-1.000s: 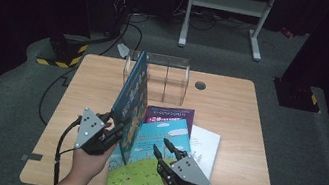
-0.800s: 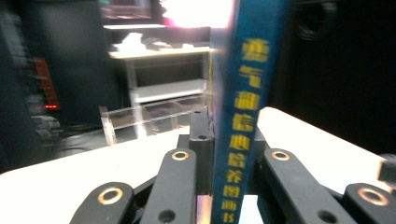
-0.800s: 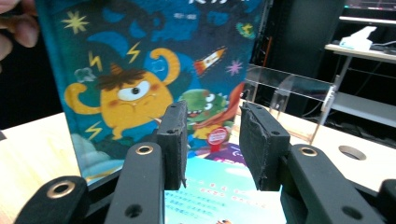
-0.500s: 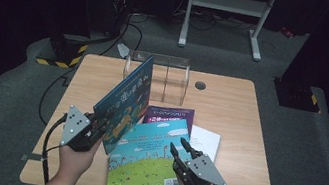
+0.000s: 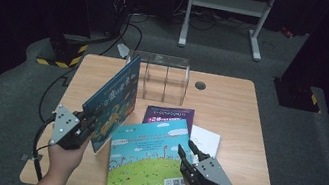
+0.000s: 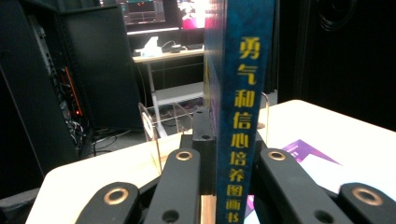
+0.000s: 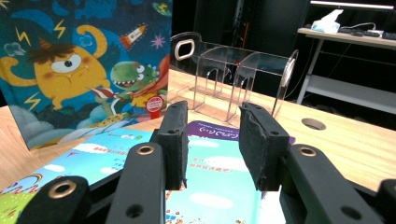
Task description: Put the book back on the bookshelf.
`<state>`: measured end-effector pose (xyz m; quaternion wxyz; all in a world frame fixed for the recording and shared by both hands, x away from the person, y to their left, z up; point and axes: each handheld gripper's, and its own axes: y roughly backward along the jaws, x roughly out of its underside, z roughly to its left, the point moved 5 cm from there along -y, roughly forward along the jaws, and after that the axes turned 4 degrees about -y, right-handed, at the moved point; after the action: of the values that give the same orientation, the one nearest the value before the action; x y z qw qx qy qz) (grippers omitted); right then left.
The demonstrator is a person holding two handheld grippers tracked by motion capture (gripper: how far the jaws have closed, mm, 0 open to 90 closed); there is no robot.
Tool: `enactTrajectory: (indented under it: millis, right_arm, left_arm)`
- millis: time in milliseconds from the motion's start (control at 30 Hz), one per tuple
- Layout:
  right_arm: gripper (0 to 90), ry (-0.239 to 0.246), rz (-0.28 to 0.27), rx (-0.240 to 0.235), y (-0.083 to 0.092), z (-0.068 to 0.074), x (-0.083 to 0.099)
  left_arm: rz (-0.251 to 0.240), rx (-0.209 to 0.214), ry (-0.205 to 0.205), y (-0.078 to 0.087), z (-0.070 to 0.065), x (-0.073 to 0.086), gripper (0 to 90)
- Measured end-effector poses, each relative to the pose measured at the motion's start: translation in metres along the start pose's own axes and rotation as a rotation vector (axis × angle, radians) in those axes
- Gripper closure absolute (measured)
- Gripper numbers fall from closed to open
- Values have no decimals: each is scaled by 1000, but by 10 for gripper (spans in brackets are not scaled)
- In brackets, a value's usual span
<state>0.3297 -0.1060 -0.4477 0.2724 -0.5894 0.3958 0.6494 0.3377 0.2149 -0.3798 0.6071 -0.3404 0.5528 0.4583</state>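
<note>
I'm pinching the blue monster book [image 5: 112, 101] by its spine with the left gripper [image 5: 88, 128], holding it on edge over the table's [image 5: 232, 99] left side. With so narrow a bite, I'm risking it swinging or slipping down. Its cover is showing cartoon monsters. My right gripper [image 5: 188, 153] is hovering spread and empty over the green picture book [image 5: 145, 163] near the front edge.

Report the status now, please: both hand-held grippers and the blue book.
Left hand-held gripper shut on blue book, held upright. Right hand-held gripper open, empty, over green book. Clear rack beyond, path free.
</note>
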Motion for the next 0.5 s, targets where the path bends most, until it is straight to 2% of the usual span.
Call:
enactTrajectory:
  millis: [133,200,267,433,500]
  right_arm:
    - [626,-7,-1,1,0,0,1]
    - [626,-6,-1,3,0,-1,1]
    - [626,-8,-1,5,1,-2,2]
    - [626,-15,0,7,1,-4,3]
    - [625,-17,1,8,1,-4,3]
  left_arm:
    - [2,-29,18,3,14,5,828]
    - [24,-55,12,3,22,10,829]
    - [15,-75,22,5,29,15,830]
    - [-3,-76,88,10,46,22,828]
    - [-6,-70,84,11,48,23,825]
